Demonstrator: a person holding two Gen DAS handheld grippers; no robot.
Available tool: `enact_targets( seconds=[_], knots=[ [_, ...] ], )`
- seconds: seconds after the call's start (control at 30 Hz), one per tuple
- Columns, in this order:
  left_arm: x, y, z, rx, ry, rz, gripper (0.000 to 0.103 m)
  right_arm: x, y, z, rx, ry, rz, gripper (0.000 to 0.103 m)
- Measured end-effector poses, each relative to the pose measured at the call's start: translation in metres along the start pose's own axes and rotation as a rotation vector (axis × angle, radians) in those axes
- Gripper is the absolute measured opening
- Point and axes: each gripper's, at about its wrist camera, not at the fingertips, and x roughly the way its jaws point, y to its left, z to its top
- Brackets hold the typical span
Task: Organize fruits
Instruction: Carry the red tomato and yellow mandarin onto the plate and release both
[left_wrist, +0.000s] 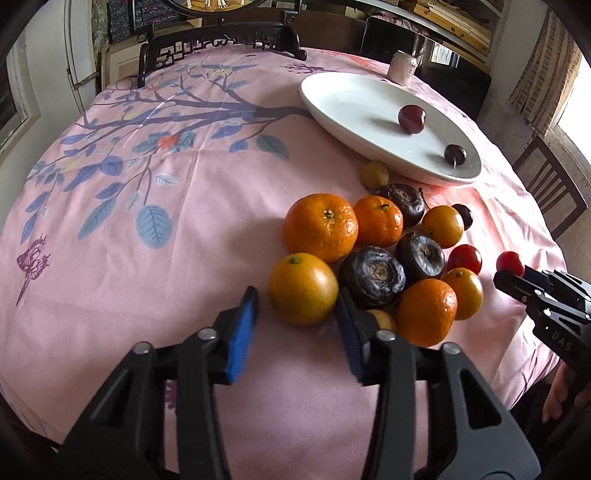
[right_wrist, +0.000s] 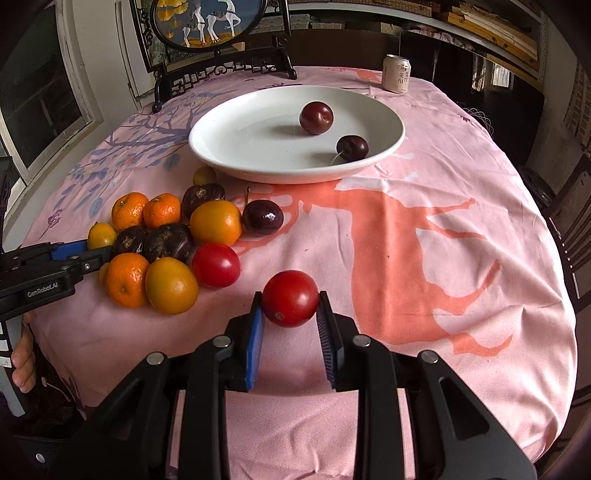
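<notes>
Right now your right gripper (right_wrist: 290, 308) has its blue pads closed against a red tomato (right_wrist: 290, 298), one pad on each side, and the tomato sits between the fingertips above the pink tablecloth (right_wrist: 424, 258), near the table's front edge. Your left gripper (left_wrist: 295, 314) stands wide open with nothing in it; its fingertips reach either side of a smooth orange fruit (left_wrist: 303, 288) at the near end of the pile, though whether the pads touch it you cannot tell from these views.

That pile lies on the cloth just in front of the white plate (right_wrist: 229, 147): rough-skinned tangerines (left_wrist: 320, 226), smooth orange fruits, three dark wrinkled fruits (left_wrist: 372, 277), a second red tomato (right_wrist: 215, 264) and a dark cherry (right_wrist: 262, 217) on the side nearest your right gripper. A small yellow fruit (right_wrist: 204, 175) rests against the plate's near rim.

On the plate, toward its right side, lie two dark red fruits (right_wrist: 316, 117), apart from each other. A drinks can (right_wrist: 396, 74) stands upright behind the plate, at the table's far edge.
</notes>
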Motion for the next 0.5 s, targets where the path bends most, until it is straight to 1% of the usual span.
enact_targets(
  seconds=[0.1, 0.2, 0.5],
  knots=[
    [0.000, -0.002, 0.002, 0.001, -0.007, 0.002, 0.035, -0.004, 0.001, -0.001, 0.001, -0.011, 0.008, 0.028],
    [-0.004, 0.001, 0.000, -0.013, -0.009, -0.028, 0.035, -0.008, 0.002, -0.002, -0.001, -0.020, 0.011, 0.028],
    [-0.034, -0.005, 0.000, 0.002, -0.061, -0.051, 0.035, -0.016, 0.004, -0.001, 0.007, -0.047, 0.037, 0.028]
  ],
)
